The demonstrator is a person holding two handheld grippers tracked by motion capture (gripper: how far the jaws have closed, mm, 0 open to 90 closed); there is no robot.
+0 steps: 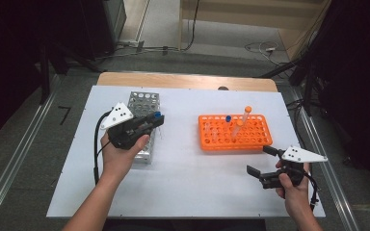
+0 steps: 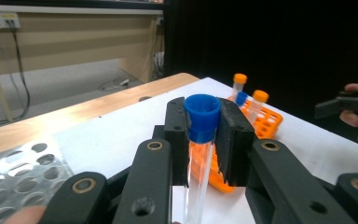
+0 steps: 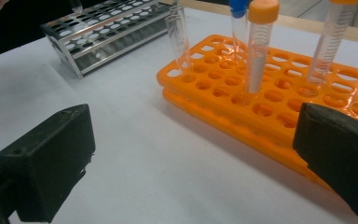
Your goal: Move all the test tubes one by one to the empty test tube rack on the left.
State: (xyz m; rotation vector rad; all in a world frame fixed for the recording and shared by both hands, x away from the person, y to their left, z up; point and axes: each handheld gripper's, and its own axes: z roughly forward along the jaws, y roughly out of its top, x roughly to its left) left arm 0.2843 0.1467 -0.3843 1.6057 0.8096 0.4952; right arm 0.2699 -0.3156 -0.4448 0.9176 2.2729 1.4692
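My left gripper hangs over the metal rack, shut on a clear tube with a blue cap; the jaws press on it just below the cap. To the right lies the orange rack, holding two orange-capped tubes, a blue-capped tube and an uncapped clear tube. My right gripper stands open near the table's front right, just in front of the orange rack, its jaws wide apart with nothing between them.
The white table top ends in a wooden strip at the back. Cables lie on the floor beyond. A metal rail runs along the right side.
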